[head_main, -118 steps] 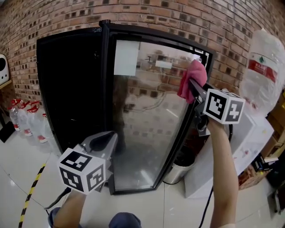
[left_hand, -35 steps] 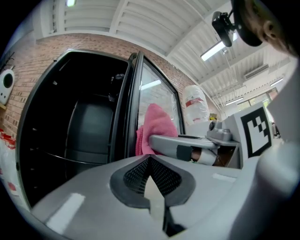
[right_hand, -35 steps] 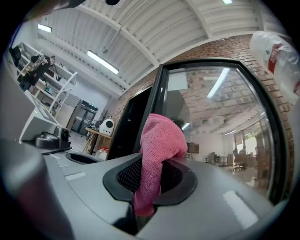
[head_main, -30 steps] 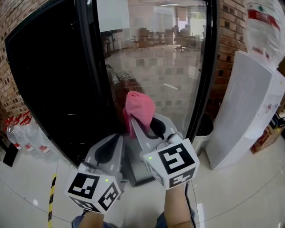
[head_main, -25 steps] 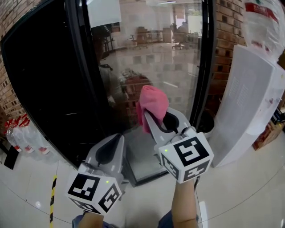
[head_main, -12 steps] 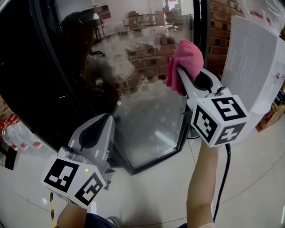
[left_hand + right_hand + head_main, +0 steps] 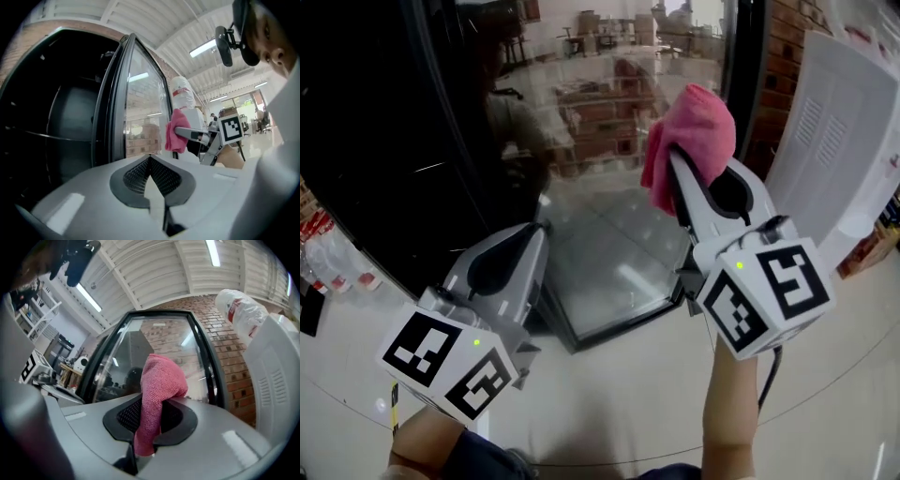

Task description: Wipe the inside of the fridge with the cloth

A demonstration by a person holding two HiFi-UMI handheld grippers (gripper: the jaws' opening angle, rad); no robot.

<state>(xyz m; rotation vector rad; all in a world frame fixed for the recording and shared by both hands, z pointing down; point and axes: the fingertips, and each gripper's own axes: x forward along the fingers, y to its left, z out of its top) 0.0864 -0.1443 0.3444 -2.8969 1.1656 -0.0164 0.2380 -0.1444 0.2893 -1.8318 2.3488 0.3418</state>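
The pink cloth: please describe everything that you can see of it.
The pink cloth looks like soft, finely knitted microfibre. It is bunched, not spread out. The right hand-held gripper is shut on it: one fold is pinched between the jaws, a rounded lump bulges over the tips and an end hangs down beside them. It is held up in front of the fridge's glass door; whether it touches the glass cannot be told.

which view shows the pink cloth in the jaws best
The right gripper view: the pink cloth runs between the right gripper's shut jaws. The head view shows it bunched at the tips; the left gripper view, only small.
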